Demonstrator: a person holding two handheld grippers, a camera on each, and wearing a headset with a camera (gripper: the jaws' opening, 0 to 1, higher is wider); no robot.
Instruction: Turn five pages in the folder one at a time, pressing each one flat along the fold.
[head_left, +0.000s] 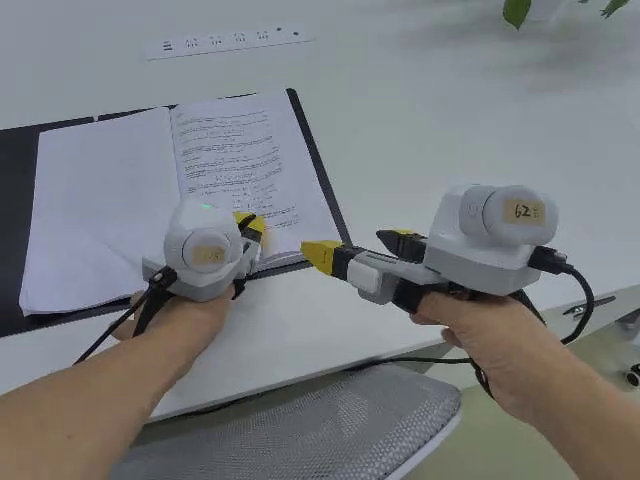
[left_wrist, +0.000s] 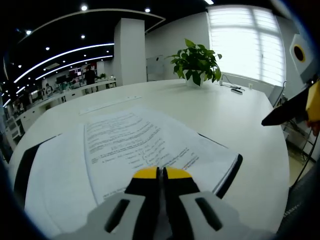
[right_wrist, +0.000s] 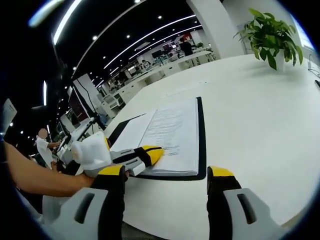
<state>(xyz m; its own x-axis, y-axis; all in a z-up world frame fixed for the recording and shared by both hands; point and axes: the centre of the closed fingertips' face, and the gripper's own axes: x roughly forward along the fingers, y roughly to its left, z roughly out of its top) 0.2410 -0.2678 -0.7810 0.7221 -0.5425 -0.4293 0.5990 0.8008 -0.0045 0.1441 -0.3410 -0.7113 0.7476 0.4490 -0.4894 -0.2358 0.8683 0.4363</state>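
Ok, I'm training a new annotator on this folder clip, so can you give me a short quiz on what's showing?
1. True or false: the left gripper has its jaws shut.
2. Which side of the open folder carries printed text? A: left. B: right. C: both.
3. Fill in: the right gripper has its jaws ____.
Key: 1 true; 2 B, the printed page; 3 open.

label (head_left: 524, 211) reading "62" on right tongs (head_left: 360, 246), page (head_left: 240, 160) print illegible
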